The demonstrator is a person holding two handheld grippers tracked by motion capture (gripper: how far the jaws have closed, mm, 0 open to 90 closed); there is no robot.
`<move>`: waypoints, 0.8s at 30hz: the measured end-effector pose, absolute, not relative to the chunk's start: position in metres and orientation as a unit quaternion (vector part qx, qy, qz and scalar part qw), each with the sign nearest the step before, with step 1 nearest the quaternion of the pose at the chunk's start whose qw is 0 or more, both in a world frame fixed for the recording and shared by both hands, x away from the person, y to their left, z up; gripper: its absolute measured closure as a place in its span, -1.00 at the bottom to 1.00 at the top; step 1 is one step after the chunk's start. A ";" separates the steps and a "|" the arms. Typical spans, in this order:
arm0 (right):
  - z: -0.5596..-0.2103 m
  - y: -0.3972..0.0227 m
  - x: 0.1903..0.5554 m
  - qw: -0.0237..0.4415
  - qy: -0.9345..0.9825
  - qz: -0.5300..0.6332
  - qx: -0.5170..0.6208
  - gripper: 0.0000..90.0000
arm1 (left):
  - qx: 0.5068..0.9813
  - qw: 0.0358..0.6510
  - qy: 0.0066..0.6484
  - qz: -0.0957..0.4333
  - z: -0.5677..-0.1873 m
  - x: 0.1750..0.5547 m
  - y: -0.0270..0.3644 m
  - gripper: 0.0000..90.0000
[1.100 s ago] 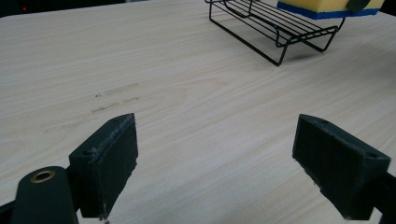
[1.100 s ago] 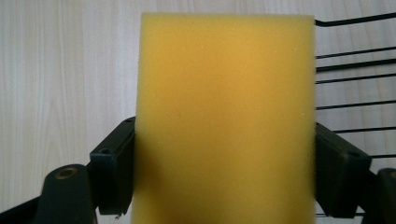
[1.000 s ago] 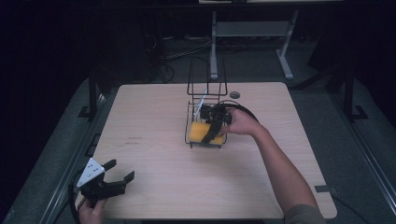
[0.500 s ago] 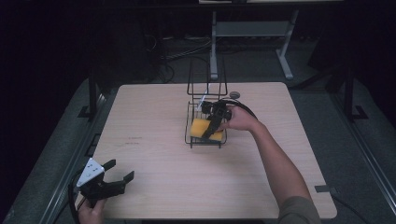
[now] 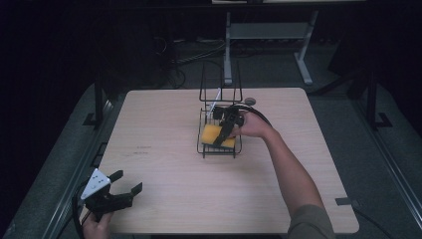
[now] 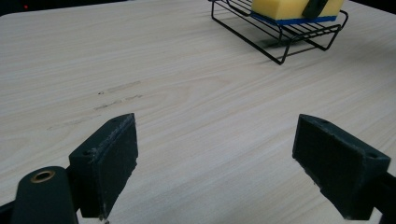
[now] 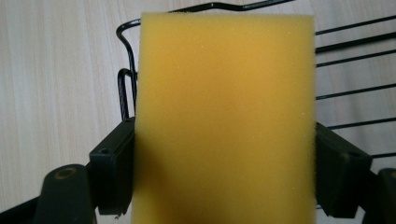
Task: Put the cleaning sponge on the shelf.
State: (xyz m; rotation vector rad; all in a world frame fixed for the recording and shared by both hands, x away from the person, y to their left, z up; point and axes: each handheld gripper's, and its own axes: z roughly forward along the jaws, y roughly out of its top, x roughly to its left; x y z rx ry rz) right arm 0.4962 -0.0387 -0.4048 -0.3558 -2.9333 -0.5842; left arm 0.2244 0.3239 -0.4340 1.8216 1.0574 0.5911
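Note:
A yellow sponge (image 5: pixel 212 133) with a blue underside (image 6: pixel 299 20) sits low inside a black wire rack (image 5: pixel 218 152) at the middle of the table. I cannot tell whether it rests on the wires. My right gripper (image 5: pixel 224 135) is shut on the sponge (image 7: pixel 224 93), one jaw on each long side, and the rack's wires (image 7: pixel 125 88) show beyond it. My left gripper (image 5: pixel 128 181) hovers at the table's near left corner, far from the rack (image 6: pixel 280 46). It (image 6: pixel 217 163) is open, with bare tabletop between its pads.
The rack has a tall upright wire handle (image 5: pixel 220 82) at its far end. A small dark disc (image 5: pixel 250 101) lies on the wooden table (image 5: pixel 164 124) behind the rack. Faint marks (image 6: pixel 116 95) show on the wood ahead of the left gripper.
My right gripper has shifted slightly toward the far end of the rack with the sponge. The left gripper has stayed still.

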 end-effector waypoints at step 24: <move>-0.393 -0.043 0.489 0.050 -0.965 -0.225 -0.124 -0.63 | 0.743 0.457 0.426 0.240 -0.434 0.224 0.321 -0.70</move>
